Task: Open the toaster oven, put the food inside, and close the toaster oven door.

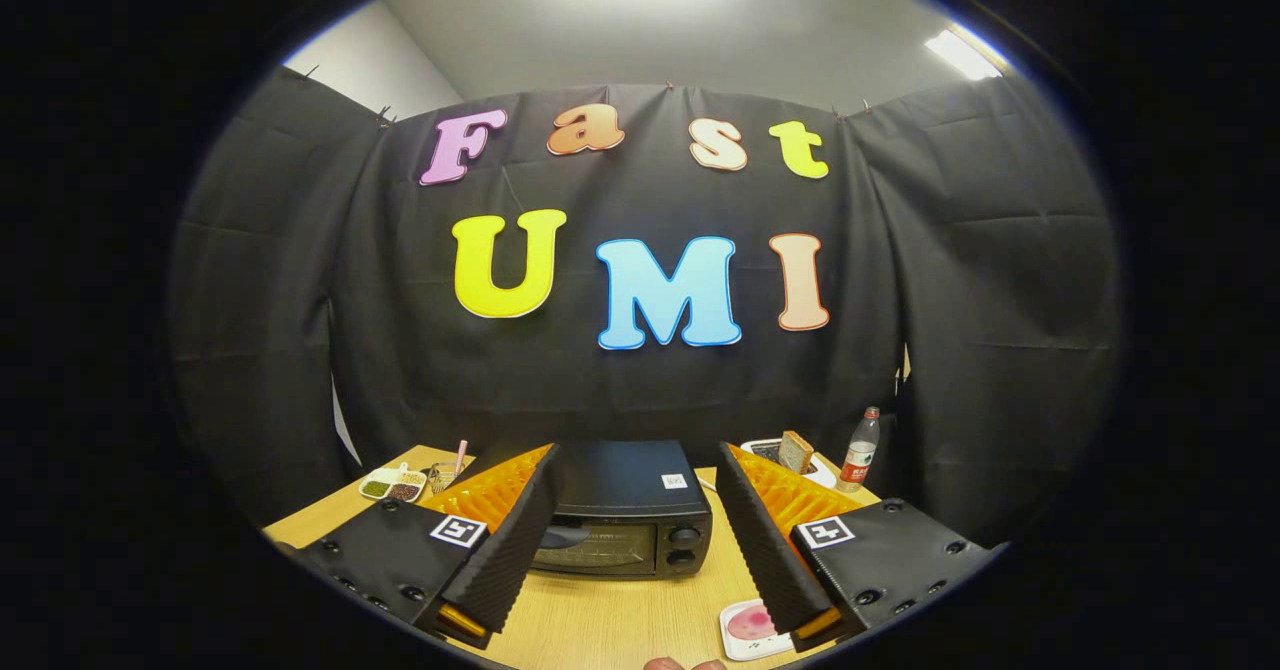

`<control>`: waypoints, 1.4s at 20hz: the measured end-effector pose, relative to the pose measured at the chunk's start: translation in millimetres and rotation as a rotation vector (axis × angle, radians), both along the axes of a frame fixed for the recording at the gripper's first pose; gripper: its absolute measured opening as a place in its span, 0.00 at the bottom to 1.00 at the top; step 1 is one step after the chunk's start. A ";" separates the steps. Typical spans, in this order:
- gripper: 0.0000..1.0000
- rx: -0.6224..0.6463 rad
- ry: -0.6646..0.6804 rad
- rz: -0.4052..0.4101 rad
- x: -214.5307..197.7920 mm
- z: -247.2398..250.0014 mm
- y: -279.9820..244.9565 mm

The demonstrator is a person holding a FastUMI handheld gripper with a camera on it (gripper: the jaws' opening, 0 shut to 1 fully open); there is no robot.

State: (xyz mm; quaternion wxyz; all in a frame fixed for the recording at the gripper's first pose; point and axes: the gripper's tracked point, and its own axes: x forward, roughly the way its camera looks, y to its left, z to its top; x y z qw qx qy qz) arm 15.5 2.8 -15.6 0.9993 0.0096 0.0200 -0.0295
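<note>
Toaster oven (625, 520) sits door closed just ahead, btwn gripper (632, 530) fingers, spread wide apart, touching nothing.

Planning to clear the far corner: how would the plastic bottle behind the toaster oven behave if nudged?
The bottle stands tall and narrow, so it probably tips easily. Being round, it would likely roll once down. It looks light. The gripper has its jaws open, well short of it.

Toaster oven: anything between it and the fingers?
No. In the gripper view, only bare wooden table lies between the open fingers and the closed toaster oven ahead.
</note>
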 end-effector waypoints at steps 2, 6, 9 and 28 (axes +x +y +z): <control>0.97 0.005 0.005 -0.005 9.9 3.8 5.0; 0.97 0.019 0.030 0.008 31.4 5.1 15.6; 0.97 0.020 0.056 0.023 50.6 -2.8 25.1; 0.97 0.027 0.333 0.095 134.3 -133.6 86.4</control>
